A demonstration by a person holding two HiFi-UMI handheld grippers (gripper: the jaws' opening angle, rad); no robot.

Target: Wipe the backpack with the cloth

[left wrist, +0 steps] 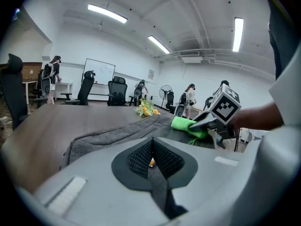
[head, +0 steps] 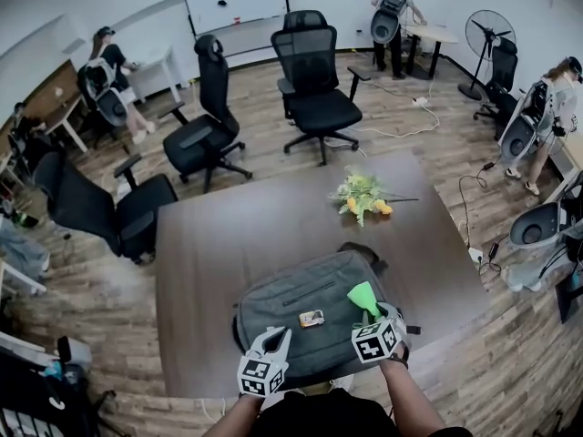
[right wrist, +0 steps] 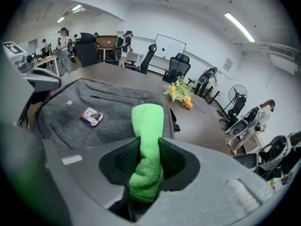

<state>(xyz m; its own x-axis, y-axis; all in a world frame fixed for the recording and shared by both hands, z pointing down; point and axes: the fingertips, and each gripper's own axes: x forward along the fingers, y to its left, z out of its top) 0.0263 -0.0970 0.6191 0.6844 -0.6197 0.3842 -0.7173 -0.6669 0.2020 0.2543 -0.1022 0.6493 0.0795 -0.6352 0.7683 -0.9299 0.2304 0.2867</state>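
Office chairs ring a brown table (head: 228, 244), and the grey backpack (head: 301, 308) lies flat at its near edge. The right gripper (head: 372, 319) has its jaws clamped on a folded green cloth (head: 363, 297), poised over the backpack's right part; whether it touches the fabric I cannot tell. The left gripper (left wrist: 151, 159) hovers near the left part, jaws pressed together and empty. A small card (head: 311, 318) rests on the backpack, and flowers (head: 362, 196) lie beyond. Wiping looks barely begun, with nearly the whole surface left.
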